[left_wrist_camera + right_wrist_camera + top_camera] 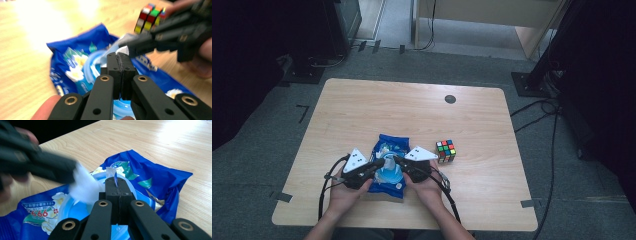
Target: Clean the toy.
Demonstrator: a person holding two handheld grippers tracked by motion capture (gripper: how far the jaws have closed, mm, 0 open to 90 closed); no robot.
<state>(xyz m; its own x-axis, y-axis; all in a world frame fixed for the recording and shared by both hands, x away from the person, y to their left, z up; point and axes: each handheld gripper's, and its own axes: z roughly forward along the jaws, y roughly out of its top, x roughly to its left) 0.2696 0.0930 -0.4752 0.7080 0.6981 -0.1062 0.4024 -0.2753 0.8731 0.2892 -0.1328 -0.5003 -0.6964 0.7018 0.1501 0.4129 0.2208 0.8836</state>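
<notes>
Blue wipes pack (388, 167) under both grippers, right gripper (117, 185) pinching its flap

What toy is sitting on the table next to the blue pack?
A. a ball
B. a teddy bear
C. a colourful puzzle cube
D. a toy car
C: a puzzle cube with coloured squares sits on the table just right of the blue pack.

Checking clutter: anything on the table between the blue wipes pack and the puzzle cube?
Only bare tabletop between the wipes pack and cube, in the high view.
</notes>
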